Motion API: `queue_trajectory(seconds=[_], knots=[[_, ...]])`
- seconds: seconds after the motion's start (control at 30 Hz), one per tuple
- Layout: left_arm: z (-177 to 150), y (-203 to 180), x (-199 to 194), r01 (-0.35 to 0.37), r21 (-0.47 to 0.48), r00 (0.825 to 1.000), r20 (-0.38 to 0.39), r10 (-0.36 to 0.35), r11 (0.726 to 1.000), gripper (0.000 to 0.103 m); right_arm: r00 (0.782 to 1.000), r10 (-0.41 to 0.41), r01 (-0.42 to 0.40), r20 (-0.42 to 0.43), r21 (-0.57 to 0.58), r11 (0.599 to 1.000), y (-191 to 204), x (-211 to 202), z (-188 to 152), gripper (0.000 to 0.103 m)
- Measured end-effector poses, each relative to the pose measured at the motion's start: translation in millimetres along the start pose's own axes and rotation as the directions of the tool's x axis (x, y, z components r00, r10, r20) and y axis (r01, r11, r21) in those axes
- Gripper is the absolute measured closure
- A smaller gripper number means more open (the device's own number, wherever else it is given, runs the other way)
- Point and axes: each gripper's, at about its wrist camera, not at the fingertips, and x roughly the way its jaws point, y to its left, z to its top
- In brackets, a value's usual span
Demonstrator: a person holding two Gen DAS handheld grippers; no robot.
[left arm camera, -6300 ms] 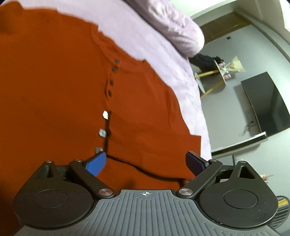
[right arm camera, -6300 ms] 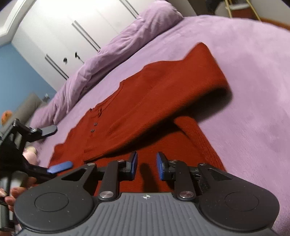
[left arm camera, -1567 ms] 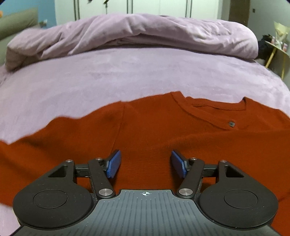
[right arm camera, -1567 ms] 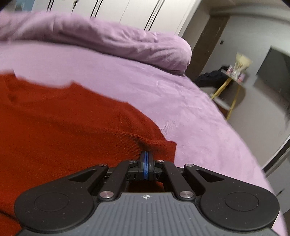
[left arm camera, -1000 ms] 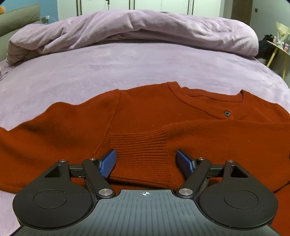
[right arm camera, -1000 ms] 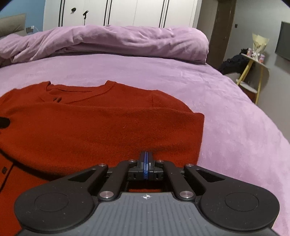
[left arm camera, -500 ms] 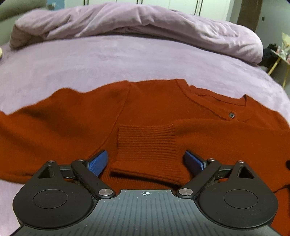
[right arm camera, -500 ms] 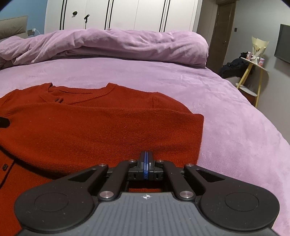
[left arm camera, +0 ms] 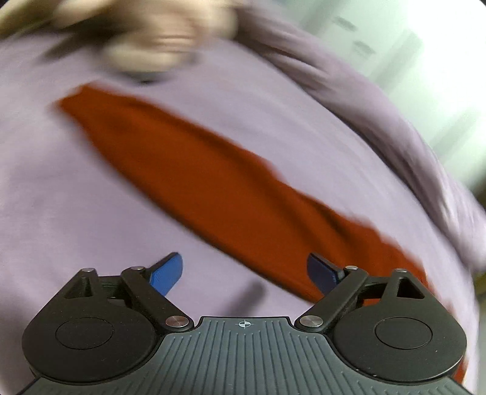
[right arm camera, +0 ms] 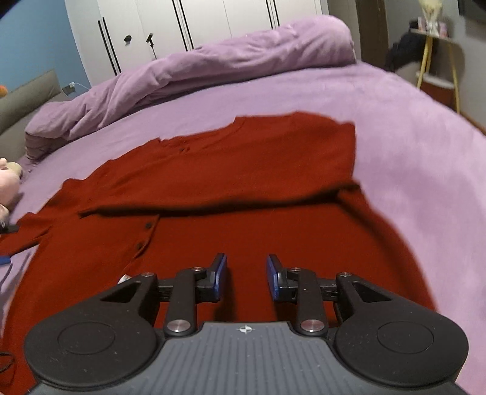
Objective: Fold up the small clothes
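A rust-red buttoned cardigan lies flat on the purple bed, its right sleeve folded across the chest. My right gripper is open and empty just above the cardigan's lower front. In the blurred left wrist view, the cardigan's left sleeve stretches out straight over the bedcover. My left gripper is wide open and empty, hovering near the sleeve's inner end; its right pad is over the red knit.
A rumpled purple duvet lies along the bed's far side, before white wardrobe doors. A pale plush toy sits at the bed's left edge. A yellow-legged side table stands at the right.
My right gripper has opened and let go of the sleeve fold, pulling back over the cardigan's front. My left gripper has swung left, from the folded cuff to the outstretched left sleeve.
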Motion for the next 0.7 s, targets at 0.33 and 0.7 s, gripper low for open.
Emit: queue_trajectory(seconds=[0.33,0.7], knots=[[57.5,98.8,22.0,0.161,-0.438,0.982,0.164,-0.098,0.884,0.038,0.999,-0.004,0.004,-0.036,0.016,1.000,21.6,2.6,2.9,0.076],[55.8,111.7,26.6,0.204,-0.477,0.972,0.199,-0.121,0.855,0.095,0.999,-0.023,0.022,-0.035,-0.032,0.999,34.2,4.9,3.5,0.076]])
